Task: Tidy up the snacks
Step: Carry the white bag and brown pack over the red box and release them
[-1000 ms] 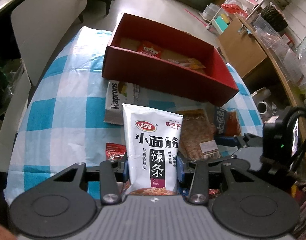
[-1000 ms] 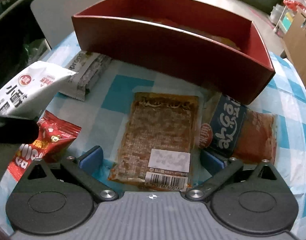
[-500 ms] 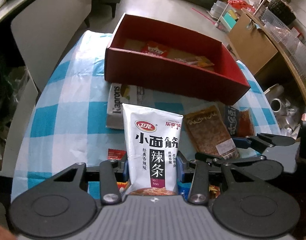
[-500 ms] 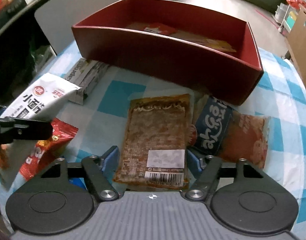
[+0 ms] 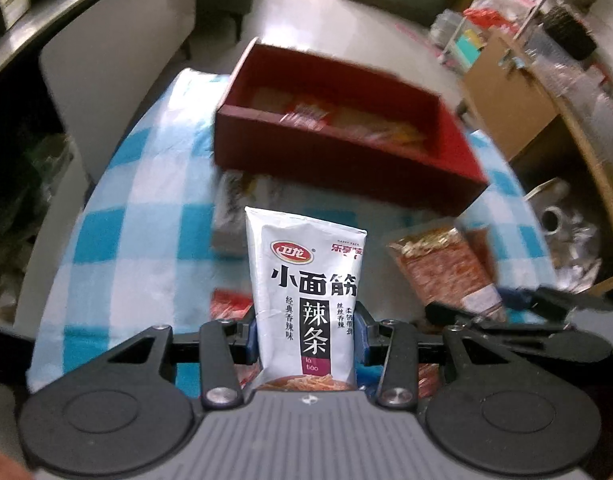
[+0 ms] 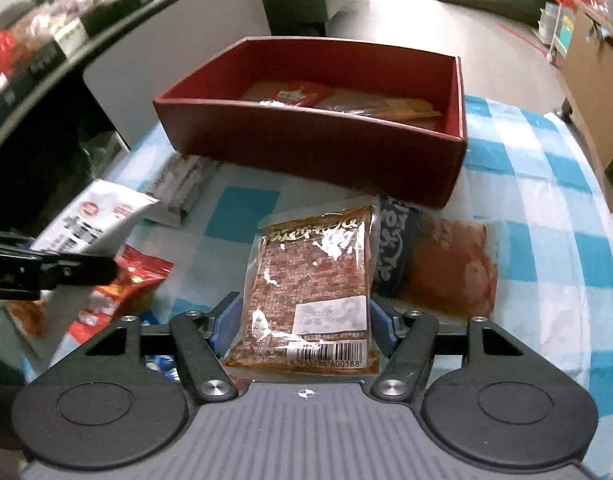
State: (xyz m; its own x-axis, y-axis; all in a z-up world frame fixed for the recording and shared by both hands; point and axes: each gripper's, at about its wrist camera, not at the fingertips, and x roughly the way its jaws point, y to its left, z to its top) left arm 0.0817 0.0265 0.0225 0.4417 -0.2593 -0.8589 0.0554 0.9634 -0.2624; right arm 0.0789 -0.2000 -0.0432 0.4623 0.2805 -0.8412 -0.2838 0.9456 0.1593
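Note:
My left gripper [image 5: 304,336] is shut on a white latiao snack bag [image 5: 306,280] and holds it upright above the table; the bag also shows in the right wrist view [image 6: 90,224]. My right gripper [image 6: 304,320] is shut on a brown spicy-strip packet [image 6: 310,280] and holds it lifted; the packet also shows in the left wrist view [image 5: 446,268]. The red box [image 6: 318,144] stands at the back with several snack packets inside and also shows in the left wrist view [image 5: 346,168].
On the blue-checked cloth [image 6: 546,248] lie a dark blue and orange packet [image 6: 438,264], a red packet [image 6: 126,284] and a grey-white Kaprons bag [image 6: 182,188]. A white chair [image 5: 118,76] stands at the back left, shelving [image 5: 546,60] to the right.
My right gripper has closed on the brown packet and raised it off the cloth. My left gripper has risen higher with the white bag.

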